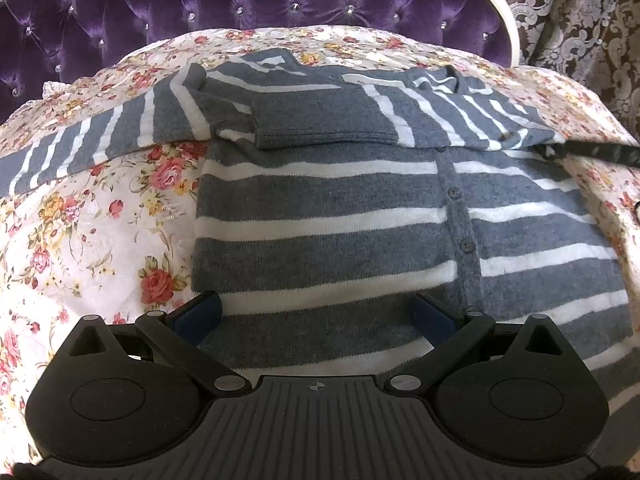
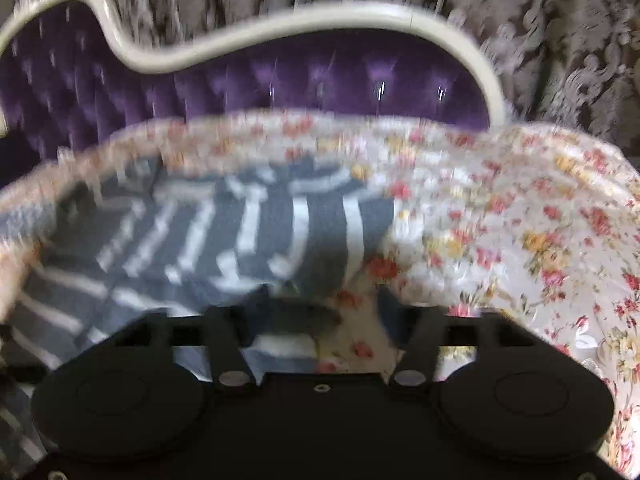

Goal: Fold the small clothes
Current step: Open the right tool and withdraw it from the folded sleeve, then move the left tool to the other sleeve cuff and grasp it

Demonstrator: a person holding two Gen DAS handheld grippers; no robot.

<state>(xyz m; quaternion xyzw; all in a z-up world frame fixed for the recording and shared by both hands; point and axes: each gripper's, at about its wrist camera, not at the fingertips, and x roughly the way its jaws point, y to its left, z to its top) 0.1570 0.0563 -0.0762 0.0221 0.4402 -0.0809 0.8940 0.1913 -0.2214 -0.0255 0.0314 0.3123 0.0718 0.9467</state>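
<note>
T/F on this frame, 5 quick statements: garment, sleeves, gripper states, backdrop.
1. The striped cardigan lies on a floral bedspread. True.
2. Both sleeves are folded across the chest. False: one sleeve is folded across the chest, while the other sleeve lies stretched out over the bedspread.
3. The left gripper is shut on the hem. False: its jaws stand wide apart over the lower part of the cardigan, gripping nothing.
4. The headboard behind the bed is tufted purple with a pale frame. True.
5. The right wrist view is sharp. False: it is motion-blurred; the right gripper shows its jaws apart, near the cardigan's edge.
</note>
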